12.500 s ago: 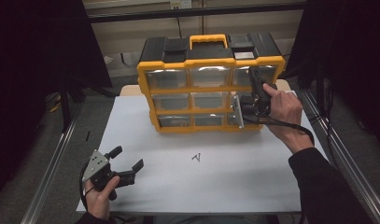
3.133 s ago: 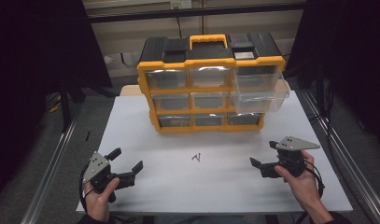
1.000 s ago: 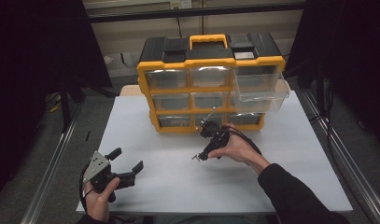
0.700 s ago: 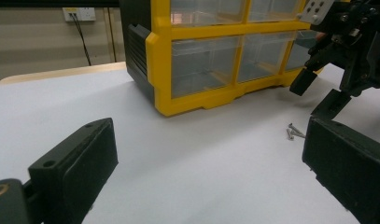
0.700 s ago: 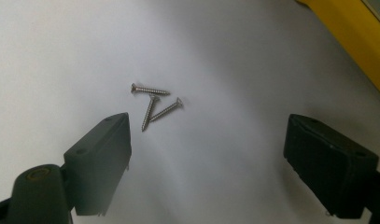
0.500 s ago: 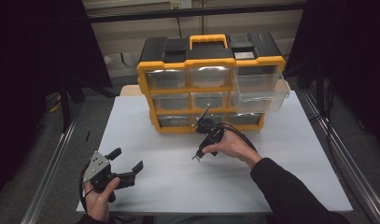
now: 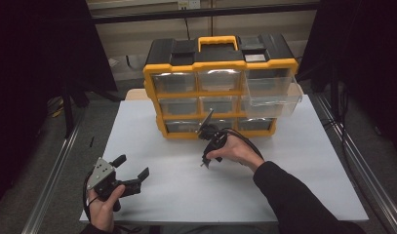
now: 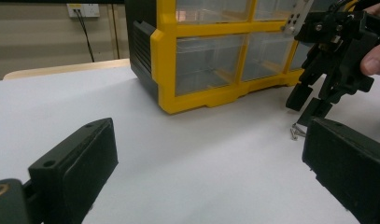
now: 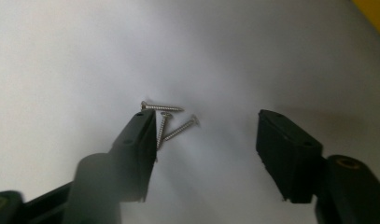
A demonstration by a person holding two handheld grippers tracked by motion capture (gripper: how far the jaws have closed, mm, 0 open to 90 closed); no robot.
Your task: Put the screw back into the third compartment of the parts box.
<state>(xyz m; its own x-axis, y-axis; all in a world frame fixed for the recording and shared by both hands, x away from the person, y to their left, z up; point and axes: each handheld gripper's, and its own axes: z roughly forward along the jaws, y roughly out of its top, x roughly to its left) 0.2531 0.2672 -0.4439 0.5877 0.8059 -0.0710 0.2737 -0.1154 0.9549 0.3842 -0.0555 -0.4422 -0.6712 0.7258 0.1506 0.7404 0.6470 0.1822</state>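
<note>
Screws (image 9: 166, 122) lie just beside one of the right gripper's (image 9: 204, 140) parted, closing fingers

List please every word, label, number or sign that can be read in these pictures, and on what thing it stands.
None can be read: the yellow drawer cabinet, its clear drawers, the white table sheet, the screws and both grippers carry no legible writing.
The wall socket is too blurred to tell any marking.

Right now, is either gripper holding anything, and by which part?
Nothing is held. The right gripper hangs over three screws with jaws apart, just closing, pads not pressing them. The left gripper is open and empty.
</note>
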